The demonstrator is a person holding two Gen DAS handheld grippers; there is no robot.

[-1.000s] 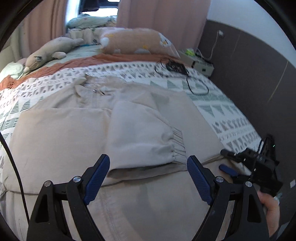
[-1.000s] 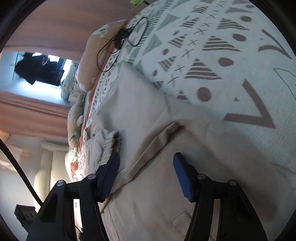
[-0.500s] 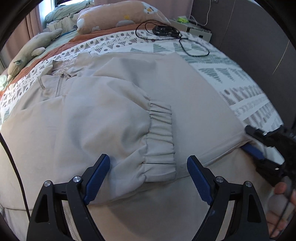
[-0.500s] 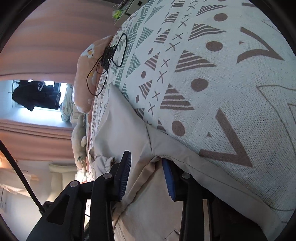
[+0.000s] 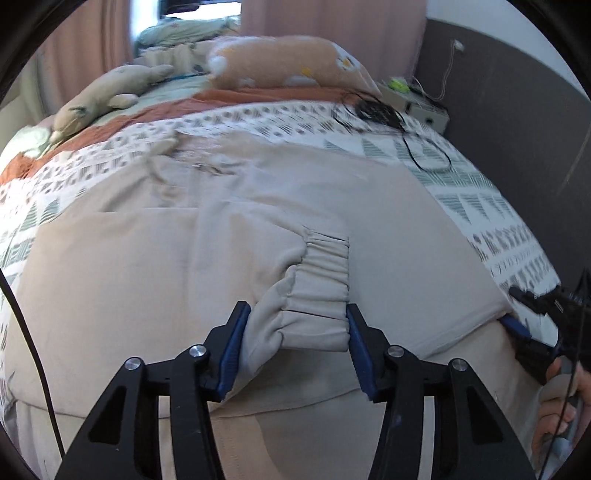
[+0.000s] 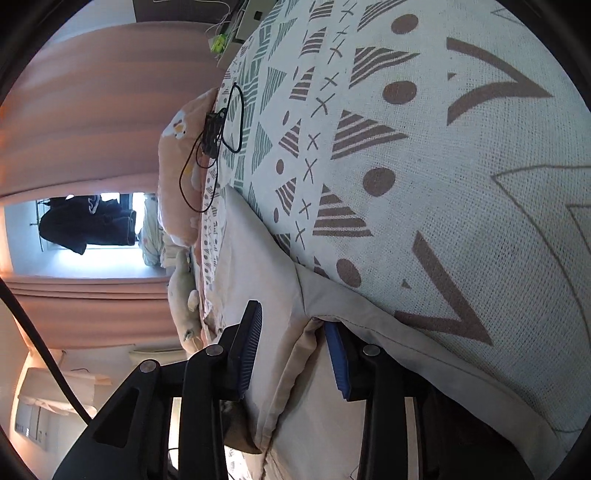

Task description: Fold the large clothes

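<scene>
**Jacket spread on bed, cuff and hem between blue fingers**

Jacket (image 5: 155, 280), beige and large, is laid flat across the patterned bedspread (image 5: 476, 206), with its collar and zipper turned toward the pillows. One sleeve is folded across the body, and its elastic cuff (image 5: 321, 291) is seen at the lower middle of the left wrist view. The cuff is framed by the left gripper (image 5: 295, 347): each blue pad is set against one side of the gathered fabric, and the fingers (image 5: 232, 347) are partly closed around it, though a firm pinch cannot be confirmed.

At the right edge of the jacket, a fold of the hem (image 6: 295, 354) is caught between the fingers (image 6: 338, 363) of the right gripper (image 6: 293, 350). The pads are held apart, with the fabric edge lying against the right-hand pad. In the left wrist view the same gripper (image 5: 517, 328) is seen at the jacket's side seam, held by a hand (image 5: 557, 424).

Beyond the jacket, a black cable (image 5: 424, 155) is looped on the bedspread near a dark headboard wall (image 5: 517, 122). An orange pillow (image 5: 284, 61) and a plush toy (image 5: 107, 96) are placed at the head of the bed, with pink curtains (image 5: 332, 26) behind them.
</scene>
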